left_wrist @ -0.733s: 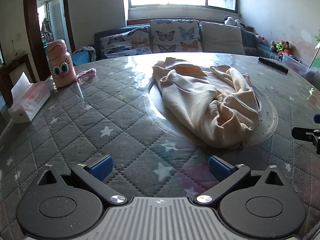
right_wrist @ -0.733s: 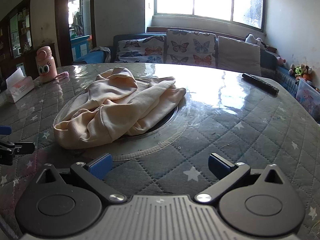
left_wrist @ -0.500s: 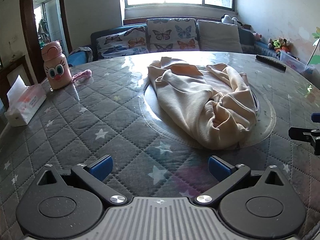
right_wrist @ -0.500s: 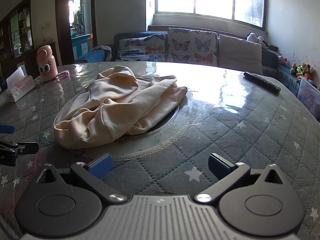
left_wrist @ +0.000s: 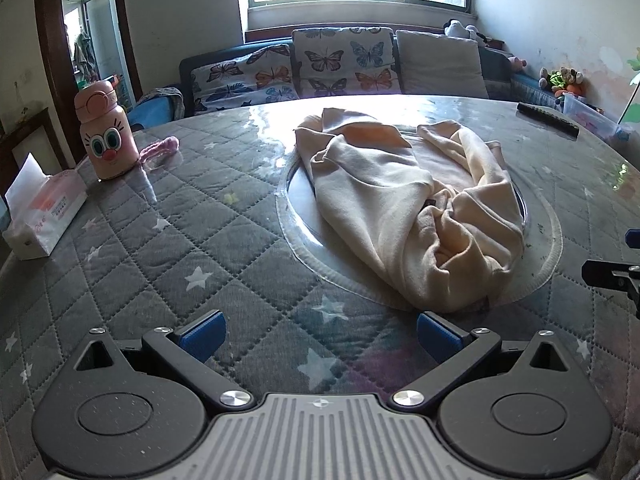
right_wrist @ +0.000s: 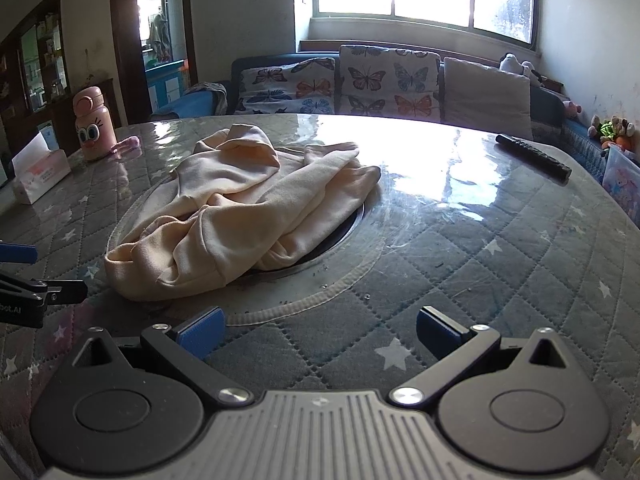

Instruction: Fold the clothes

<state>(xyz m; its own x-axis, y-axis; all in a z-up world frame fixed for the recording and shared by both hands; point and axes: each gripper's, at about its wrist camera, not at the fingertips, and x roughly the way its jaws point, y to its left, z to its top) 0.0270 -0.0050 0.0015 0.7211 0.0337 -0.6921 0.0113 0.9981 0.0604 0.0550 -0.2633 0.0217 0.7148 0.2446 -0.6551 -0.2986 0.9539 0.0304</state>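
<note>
A cream garment lies crumpled in a heap on the round glass insert in the middle of the quilted table. It also shows in the right wrist view. My left gripper is open and empty, low over the table, just short of the garment's near end. My right gripper is open and empty, near the table's front, with the garment ahead and to its left. Each gripper shows at the edge of the other's view: the right one, the left one.
A pink cartoon bottle and a tissue box stand at the table's left. A pink strap lies by the bottle. A black remote lies at the far right. A sofa with butterfly cushions is behind the table.
The left gripper has moved a little closer to the garment and lower. The right gripper has edged forward slightly. The garment has not moved.
</note>
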